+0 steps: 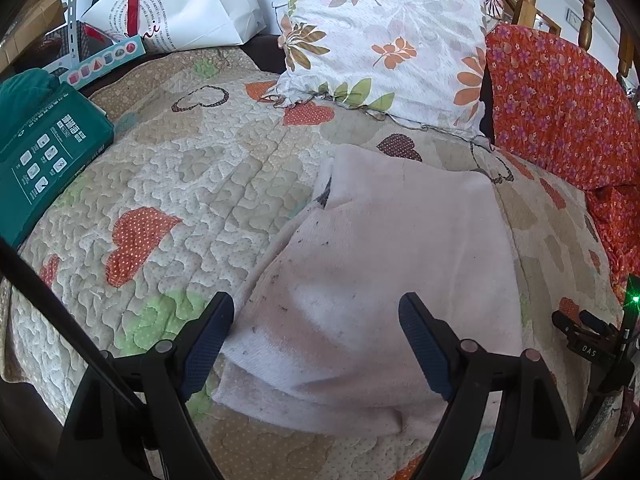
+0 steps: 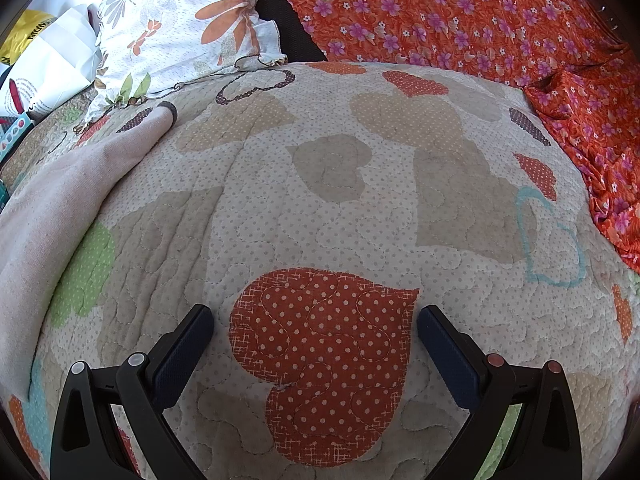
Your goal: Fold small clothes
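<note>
Pink garment (image 1: 392, 248) lying lengthwise away toward pillow (image 1: 384, 36), both hand-held grippers spread, empty.

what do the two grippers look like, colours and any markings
Both the left gripper and right gripper have black plastic arms with round metal pivot pins and dark blue textured pads. In the left view, the right one's side shows a "DAS" label and green light.

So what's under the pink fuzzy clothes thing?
The pink garment lies flat on the heart-patterned quilt, which shows all around it. The hearts directly beneath it are covered, so whether anything else hides under there cannot be seen. Nothing bulges up.
</note>
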The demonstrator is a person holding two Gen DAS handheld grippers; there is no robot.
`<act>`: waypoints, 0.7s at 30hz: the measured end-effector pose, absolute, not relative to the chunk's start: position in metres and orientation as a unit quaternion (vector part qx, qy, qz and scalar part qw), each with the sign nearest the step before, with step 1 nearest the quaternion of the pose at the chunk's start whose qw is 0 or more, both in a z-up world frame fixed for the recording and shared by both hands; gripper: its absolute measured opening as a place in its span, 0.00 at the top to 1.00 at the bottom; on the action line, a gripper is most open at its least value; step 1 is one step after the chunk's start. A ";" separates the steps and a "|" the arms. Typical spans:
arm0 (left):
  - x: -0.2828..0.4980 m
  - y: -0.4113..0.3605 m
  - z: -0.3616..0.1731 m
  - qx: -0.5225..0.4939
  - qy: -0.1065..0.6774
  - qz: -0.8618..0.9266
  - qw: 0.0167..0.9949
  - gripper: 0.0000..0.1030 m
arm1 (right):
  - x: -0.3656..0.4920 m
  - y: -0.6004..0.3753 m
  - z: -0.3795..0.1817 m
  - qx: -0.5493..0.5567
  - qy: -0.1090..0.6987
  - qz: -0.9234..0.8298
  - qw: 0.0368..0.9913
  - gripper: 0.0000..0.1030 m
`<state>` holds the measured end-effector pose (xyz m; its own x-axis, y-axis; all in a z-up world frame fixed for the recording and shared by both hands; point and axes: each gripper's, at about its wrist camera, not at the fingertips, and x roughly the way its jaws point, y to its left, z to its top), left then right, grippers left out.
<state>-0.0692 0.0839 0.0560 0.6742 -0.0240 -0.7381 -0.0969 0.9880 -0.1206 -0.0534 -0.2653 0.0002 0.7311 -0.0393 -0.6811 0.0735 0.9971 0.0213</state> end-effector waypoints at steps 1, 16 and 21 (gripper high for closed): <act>-0.069 0.085 0.056 -0.075 0.404 0.020 0.912 0.19 | -0.053 -0.265 0.000 0.023 0.365 -0.030 0.930 0.00; -0.068 0.090 0.055 -0.082 0.405 0.020 0.910 0.19 | -0.053 -0.265 0.000 0.023 0.365 -0.030 0.930 0.00; -0.069 0.093 0.055 -0.084 0.404 0.021 0.911 0.19 | -0.053 -0.265 0.000 0.023 0.365 -0.030 0.930 0.00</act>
